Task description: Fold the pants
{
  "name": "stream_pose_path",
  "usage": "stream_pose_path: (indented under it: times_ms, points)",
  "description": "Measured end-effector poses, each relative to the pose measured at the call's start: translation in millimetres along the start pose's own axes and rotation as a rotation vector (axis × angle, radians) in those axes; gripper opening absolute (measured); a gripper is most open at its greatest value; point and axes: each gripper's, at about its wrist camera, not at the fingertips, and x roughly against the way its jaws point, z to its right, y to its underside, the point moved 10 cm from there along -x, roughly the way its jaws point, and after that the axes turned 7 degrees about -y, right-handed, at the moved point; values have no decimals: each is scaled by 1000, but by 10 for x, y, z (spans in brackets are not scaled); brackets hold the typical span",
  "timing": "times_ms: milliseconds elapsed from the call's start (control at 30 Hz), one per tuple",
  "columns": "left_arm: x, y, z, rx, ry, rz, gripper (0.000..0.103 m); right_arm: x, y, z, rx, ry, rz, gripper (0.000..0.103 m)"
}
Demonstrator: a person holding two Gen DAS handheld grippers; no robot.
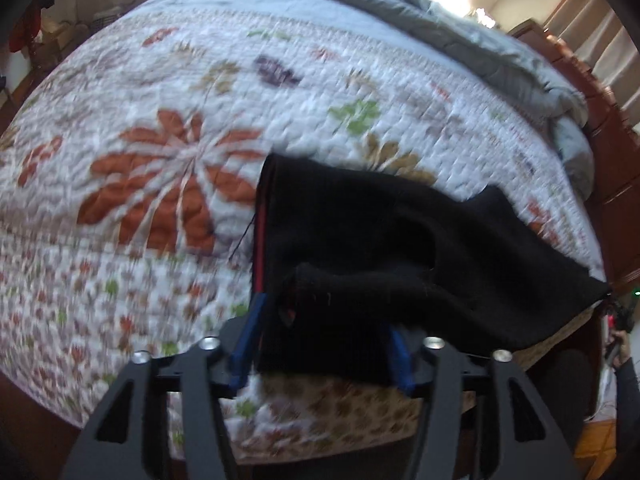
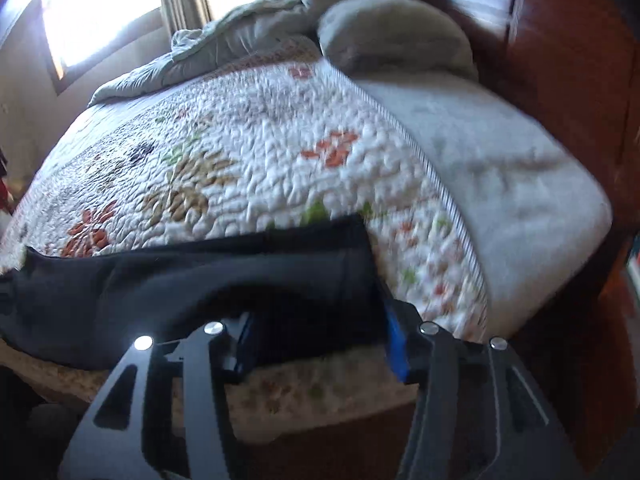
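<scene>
The black pants (image 1: 380, 232) lie as a folded band along the near edge of the flowered quilt (image 1: 160, 120). A red stripe shows along their left edge. My left gripper (image 1: 326, 316) stands open, its blue fingers (image 1: 246, 344) spread to either side of the left end of the cloth and not pinching it. In the right wrist view the pants (image 2: 200, 280) stretch away to the left. My right gripper (image 2: 316, 312) is open too, with the pants' right end lying between its fingers (image 2: 394, 344). The cloth hides the left finger's tip.
The quilt (image 2: 260, 152) covers a bed. A rumpled grey duvet (image 1: 440, 20) (image 2: 260, 28) and a grey pillow (image 2: 392, 28) lie at the far side. A dark wooden headboard (image 2: 560, 60) stands to the right. The bed's edge drops off just below the grippers. A dark sleeve (image 1: 628, 400) shows at the right.
</scene>
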Motion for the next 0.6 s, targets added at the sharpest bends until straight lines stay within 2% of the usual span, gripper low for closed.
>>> stream_pose_path:
  times_ms: [100, 200, 300, 433, 533, 600]
  points:
    - [-71, 251, -238, 48, -83, -44, 71, -16, 241, -10, -112, -60, -61, 57]
    - [14, 432, -417, 131, -96, -45, 73, 23, 383, -95, -215, -140, -81, 62]
    - [230, 477, -449, 217, -40, 16, 74, 46, 456, -179, -303, -208, -102, 69]
    - [482, 399, -328, 318, 92, 122, 86, 117, 525, -216, -489, -334, -97, 70]
    - [455, 312, -214, 338, 132, 143, 91, 177, 559, -188, -621, -429, -70, 71]
    - [315, 251, -158, 346, 139, 112, 91, 225, 530, -164, -699, -490, -40, 71]
